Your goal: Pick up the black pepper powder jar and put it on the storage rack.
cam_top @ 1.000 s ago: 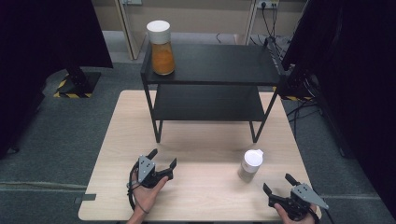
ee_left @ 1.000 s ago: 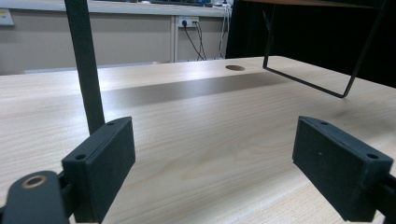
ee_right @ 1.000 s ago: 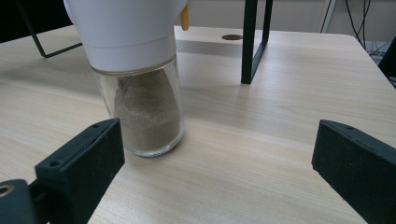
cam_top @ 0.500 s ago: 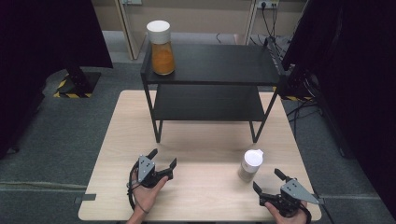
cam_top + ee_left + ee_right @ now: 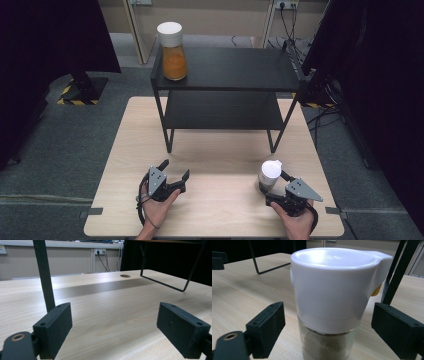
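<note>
On the pale wooden bench (image 5: 215, 155) stands a black two-tier metal shelf rack (image 5: 225, 75), and everything else is placed here against that rack. A small clear glass jar with a white plastic flip-top cap (image 5: 270, 175) stands upright on the bench in front of the rack's right front leg, near the bench's front edge. In the right gripper view the jar (image 5: 332, 305) shows a pale powder in its glass lower part and a yellow tab at the hinge side of the cap.

The right gripper (image 5: 278, 186) sits just in front of that jar, on the side away from the rack, with the jar between its two black jaws. The jaws have just been closing, yet in the right gripper view a gap remains on each side between pad and jar, so they are released and not yet pressing on it.

The left gripper (image 5: 174, 171) rests in the person's left hand (image 5: 157, 207), in front of the rack's left front leg and well apart from the small jar. Its jaws stand wide and released, with bare bench between them.

On the rack's top shelf, at its left rear corner, stands a tall clear glass jar of orange contents with a white lid (image 5: 173, 51).
</note>
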`<state>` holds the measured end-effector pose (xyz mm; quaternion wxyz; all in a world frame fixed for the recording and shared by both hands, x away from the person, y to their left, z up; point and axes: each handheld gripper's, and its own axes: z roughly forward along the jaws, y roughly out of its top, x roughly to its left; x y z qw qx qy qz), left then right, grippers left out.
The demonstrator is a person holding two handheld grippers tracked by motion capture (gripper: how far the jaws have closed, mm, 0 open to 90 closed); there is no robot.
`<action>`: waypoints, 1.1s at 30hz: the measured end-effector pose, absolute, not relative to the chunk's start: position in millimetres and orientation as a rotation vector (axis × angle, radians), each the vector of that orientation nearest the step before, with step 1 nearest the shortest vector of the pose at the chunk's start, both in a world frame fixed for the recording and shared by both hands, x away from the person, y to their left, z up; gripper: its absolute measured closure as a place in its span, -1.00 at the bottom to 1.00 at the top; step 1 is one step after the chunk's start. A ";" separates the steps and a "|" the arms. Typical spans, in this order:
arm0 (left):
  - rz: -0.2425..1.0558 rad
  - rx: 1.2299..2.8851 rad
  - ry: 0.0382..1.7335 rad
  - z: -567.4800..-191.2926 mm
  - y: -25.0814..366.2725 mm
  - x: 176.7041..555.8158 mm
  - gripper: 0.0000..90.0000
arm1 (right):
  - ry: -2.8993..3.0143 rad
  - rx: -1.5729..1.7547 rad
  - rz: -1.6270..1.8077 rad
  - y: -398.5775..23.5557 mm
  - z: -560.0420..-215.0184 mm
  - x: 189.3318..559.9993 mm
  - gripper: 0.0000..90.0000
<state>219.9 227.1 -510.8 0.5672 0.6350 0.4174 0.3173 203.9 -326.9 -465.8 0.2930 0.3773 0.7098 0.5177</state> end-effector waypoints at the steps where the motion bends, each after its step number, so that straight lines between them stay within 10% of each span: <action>1: 0.746 1.493 0.981 -510.7 227.0 219.8 -0.72 | 1.891 1.005 1.379 -326.9 -465.8 203.9 -0.66; 33: 0.751 1.496 0.978 -510.6 226.2 219.7 -0.72 | 1.895 0.985 1.376 -325.4 -462.6 210.2 -0.32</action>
